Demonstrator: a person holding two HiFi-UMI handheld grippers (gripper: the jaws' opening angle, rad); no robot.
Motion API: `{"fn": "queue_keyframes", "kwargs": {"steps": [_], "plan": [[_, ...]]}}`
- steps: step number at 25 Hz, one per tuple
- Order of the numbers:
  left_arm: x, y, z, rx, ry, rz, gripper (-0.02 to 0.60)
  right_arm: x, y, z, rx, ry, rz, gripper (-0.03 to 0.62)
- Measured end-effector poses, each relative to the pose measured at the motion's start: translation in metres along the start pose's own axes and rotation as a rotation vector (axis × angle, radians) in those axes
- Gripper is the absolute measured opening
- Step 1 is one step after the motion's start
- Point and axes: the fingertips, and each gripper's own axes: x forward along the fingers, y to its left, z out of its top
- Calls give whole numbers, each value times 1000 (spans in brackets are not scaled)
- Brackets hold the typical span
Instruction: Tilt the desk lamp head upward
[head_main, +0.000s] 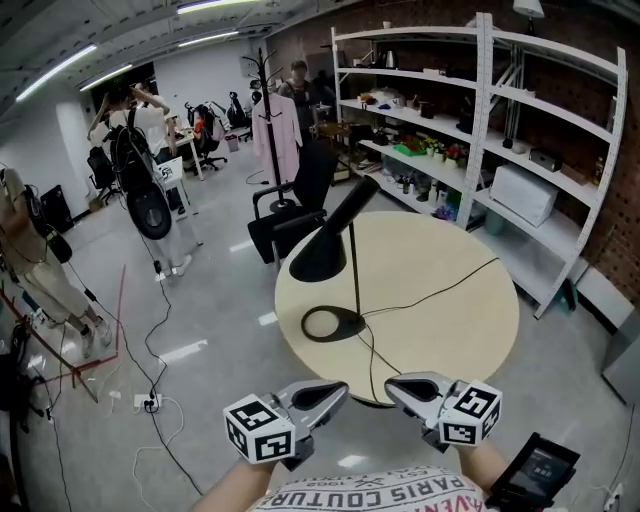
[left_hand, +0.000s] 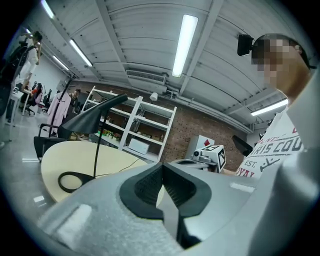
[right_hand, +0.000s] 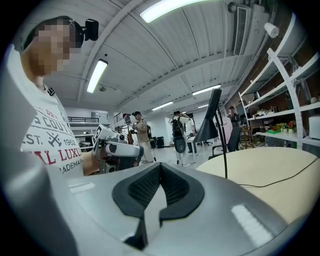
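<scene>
A black desk lamp stands on the round beige table (head_main: 450, 330). Its ring base (head_main: 333, 324) lies near the table's left edge, and a thin stem rises from it. The cone head (head_main: 325, 250) slopes down to the left. The lamp's cord (head_main: 440, 285) trails across the tabletop. My left gripper (head_main: 332, 393) and right gripper (head_main: 400, 386) hover side by side at the table's near edge, short of the base, both shut and holding nothing. In the left gripper view the shut left gripper (left_hand: 162, 169) faces the lamp head (left_hand: 90, 120). In the right gripper view the shut right gripper (right_hand: 159, 169) has the lamp head (right_hand: 210, 122) to its right.
A black office chair (head_main: 300, 200) stands behind the table. White shelving (head_main: 480, 130) with small items lines the right wall. A coat rack with a pink garment (head_main: 275, 135) and several people are at the back left. Cables and a power strip (head_main: 148, 402) lie on the floor.
</scene>
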Motion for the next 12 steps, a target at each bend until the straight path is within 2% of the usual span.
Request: {"fn": "queue_keyframes", "kwargs": {"steps": [4, 7, 12], "plan": [[-2, 40, 17, -6, -29, 23, 2, 28, -24, 9, -16, -7, -1, 6], [0, 64, 23, -40, -34, 20, 2, 41, -37, 14, -18, -16, -10, 6], [7, 85, 31, -85, -72, 5, 2, 41, -60, 7, -2, 6, -45, 6]]}}
